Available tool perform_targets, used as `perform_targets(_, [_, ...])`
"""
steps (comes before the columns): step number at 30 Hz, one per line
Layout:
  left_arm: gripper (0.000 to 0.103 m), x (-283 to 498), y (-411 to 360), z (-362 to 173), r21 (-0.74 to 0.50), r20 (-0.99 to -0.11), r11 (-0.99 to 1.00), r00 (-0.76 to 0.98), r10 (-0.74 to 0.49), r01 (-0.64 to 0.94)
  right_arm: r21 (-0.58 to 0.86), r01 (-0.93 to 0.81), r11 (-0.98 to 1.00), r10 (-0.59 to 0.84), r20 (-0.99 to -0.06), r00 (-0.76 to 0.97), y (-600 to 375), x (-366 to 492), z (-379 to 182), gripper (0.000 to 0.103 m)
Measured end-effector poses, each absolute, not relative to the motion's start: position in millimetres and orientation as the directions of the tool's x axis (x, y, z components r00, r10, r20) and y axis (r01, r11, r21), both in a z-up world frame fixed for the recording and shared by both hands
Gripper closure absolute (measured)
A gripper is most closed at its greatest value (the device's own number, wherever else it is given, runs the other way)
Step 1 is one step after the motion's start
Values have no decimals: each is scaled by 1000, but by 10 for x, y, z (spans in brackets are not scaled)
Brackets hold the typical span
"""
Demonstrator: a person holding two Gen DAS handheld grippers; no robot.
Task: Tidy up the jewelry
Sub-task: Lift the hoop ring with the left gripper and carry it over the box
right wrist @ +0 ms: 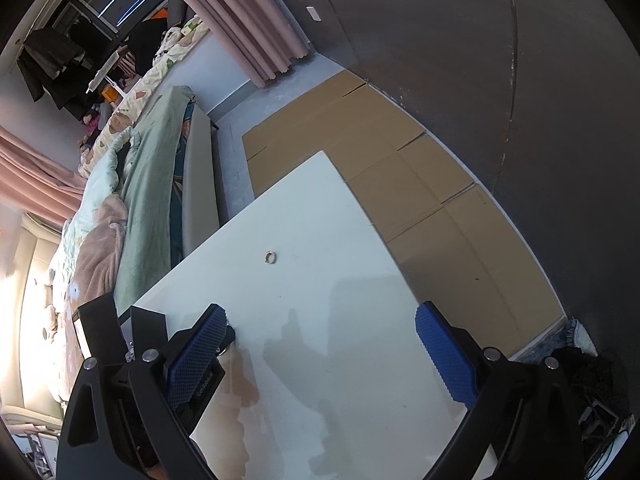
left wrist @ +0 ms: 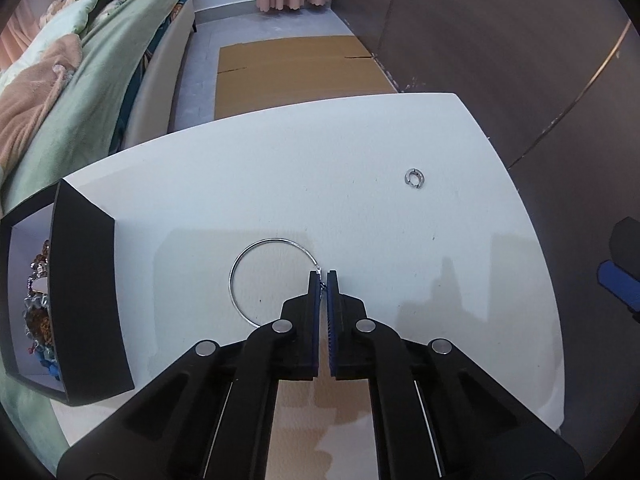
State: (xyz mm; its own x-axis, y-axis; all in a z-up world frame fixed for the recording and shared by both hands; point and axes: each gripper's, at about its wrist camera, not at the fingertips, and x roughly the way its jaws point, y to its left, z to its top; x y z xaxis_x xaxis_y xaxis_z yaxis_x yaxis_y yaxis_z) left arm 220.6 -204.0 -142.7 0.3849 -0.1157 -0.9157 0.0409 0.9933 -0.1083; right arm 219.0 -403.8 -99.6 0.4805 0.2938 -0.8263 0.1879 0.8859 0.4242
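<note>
My left gripper (left wrist: pixel 323 276) is shut on the clasp end of a large thin silver hoop (left wrist: pixel 240 264), which lies against the white table (left wrist: pixel 320 160). A small silver ring (left wrist: pixel 414 177) lies farther right on the table; it also shows in the right wrist view (right wrist: pixel 271 257). A black jewelry box (left wrist: pixel 86 296) with a white inside stands at the table's left edge and holds several colourful pieces (left wrist: pixel 38 312). My right gripper (right wrist: pixel 320 328) is open and empty above the table's near part; its blue pad (left wrist: pixel 618 288) shows at the right of the left wrist view.
A bed with green and beige bedding (left wrist: pixel 80 80) runs along the left of the table. Flattened cardboard (left wrist: pixel 296 68) covers the floor beyond the table. A dark wall (left wrist: pixel 500 40) stands to the right. Brown stains (right wrist: pixel 240 384) mark the table's near edge.
</note>
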Motion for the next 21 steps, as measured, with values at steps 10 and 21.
perform_targets(10, [101, 2104, -1692, -1092, -200, -870, 978, 449, -204, 58, 421, 171, 891, 303, -830, 468, -3877, 2304, -1041, 17])
perform_targets(21, [101, 2106, -1260, -874, -316, -798, 946, 517, -309, 78, 432, 174, 885, 312, -827, 469, -3696, 2440, -1114, 40])
